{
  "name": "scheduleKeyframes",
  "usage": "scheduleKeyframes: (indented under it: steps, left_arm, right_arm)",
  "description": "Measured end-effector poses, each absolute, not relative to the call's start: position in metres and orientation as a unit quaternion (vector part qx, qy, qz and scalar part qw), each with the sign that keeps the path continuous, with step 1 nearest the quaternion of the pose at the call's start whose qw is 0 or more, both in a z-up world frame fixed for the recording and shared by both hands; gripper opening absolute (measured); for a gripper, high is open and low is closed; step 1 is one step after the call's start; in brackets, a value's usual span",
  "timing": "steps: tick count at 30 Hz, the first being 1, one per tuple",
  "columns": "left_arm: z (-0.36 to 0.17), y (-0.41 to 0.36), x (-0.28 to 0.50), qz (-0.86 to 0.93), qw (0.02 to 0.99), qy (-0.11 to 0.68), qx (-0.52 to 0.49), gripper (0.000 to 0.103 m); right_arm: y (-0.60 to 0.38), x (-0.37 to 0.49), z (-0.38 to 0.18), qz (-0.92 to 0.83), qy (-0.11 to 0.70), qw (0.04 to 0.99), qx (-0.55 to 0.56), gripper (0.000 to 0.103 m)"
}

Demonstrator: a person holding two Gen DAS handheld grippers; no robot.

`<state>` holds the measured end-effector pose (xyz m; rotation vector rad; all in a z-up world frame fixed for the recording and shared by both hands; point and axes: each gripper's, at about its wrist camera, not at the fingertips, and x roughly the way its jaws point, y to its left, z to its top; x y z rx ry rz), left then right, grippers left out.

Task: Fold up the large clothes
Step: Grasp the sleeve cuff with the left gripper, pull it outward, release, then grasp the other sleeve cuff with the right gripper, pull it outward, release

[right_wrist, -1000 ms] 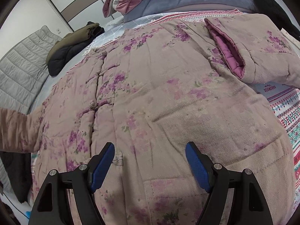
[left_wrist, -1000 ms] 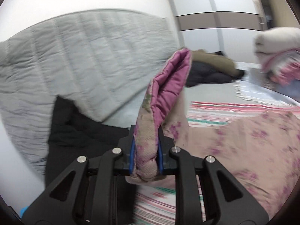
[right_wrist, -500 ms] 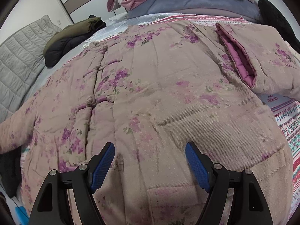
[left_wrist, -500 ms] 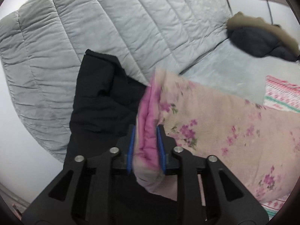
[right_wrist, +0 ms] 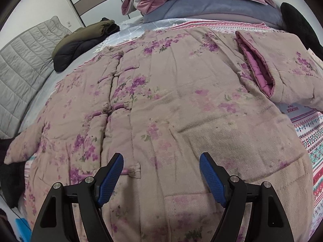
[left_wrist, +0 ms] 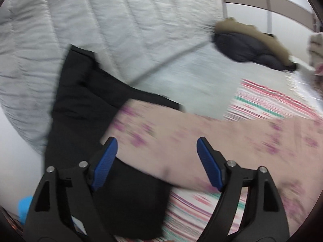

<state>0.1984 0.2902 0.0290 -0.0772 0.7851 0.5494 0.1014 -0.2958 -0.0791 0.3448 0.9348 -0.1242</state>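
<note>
Left tongs (left_wrist: 157, 157), just opened, hover above the floral jacket's (left_wrist: 201, 137) sleeve.

Padded jacket (right_wrist: 181, 109) lay spread flat across the bed (right_wrist: 308, 139), front up. One sleeve (left_wrist: 181, 141) reached onto a dark garment (left_wrist: 84, 100) at the bed edge by the quilted headboard (left_wrist: 101, 20). Folded coats (right_wrist: 80, 44) sat at the far corner, stacked bedding (right_wrist: 201, 2) along the far edge.

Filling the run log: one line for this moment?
left gripper: just opened, sleeve released | right gripper: open, above pink floral padded jacket | jacket: flat, unfolded
</note>
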Motion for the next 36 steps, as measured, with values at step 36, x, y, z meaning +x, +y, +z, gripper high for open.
scheduleKeyframes:
  steps: [36]
  left_arm:
    - [-0.057, -0.025, 0.089, -0.205, 0.883, 0.411, -0.097, 0.102]
  right_arm:
    - [-0.398, 0.042, -0.065, -0.175, 0.392, 0.898, 0.097, 0.084]
